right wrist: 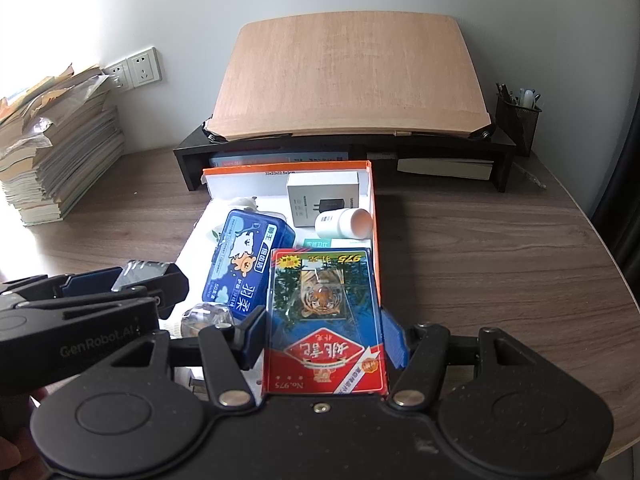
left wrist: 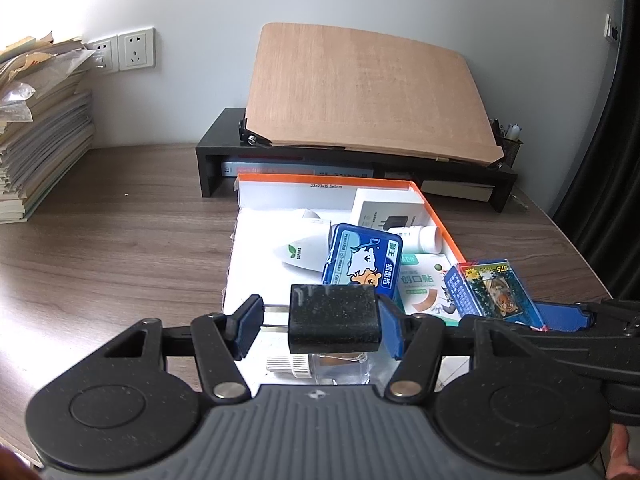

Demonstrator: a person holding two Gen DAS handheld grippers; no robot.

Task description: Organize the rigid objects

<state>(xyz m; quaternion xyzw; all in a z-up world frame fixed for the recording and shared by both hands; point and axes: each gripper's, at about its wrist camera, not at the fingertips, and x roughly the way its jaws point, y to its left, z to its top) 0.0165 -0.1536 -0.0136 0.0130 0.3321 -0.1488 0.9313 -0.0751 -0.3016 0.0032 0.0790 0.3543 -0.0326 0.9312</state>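
Note:
My left gripper (left wrist: 320,326) is shut on a black plug adapter (left wrist: 334,319), prongs pointing left, held over the near end of the orange-rimmed white box (left wrist: 436,210). My right gripper (right wrist: 325,336) is shut on a pack of playing cards with a tiger picture (right wrist: 325,316), held over the box's right wall (right wrist: 375,240). The cards also show in the left wrist view (left wrist: 494,292). In the box lie a blue floss case (left wrist: 362,264), a white bottle (left wrist: 422,238), a white charger box (left wrist: 390,210), a plaster packet (left wrist: 424,292) and a clear bottle (left wrist: 320,366).
A black monitor stand (left wrist: 224,148) with a tilted wooden board (left wrist: 368,88) stands behind the box. A stack of papers (left wrist: 36,120) sits at the left. A mesh pen holder (right wrist: 516,120) stands at the back right. The wooden desk (left wrist: 120,240) surrounds the box.

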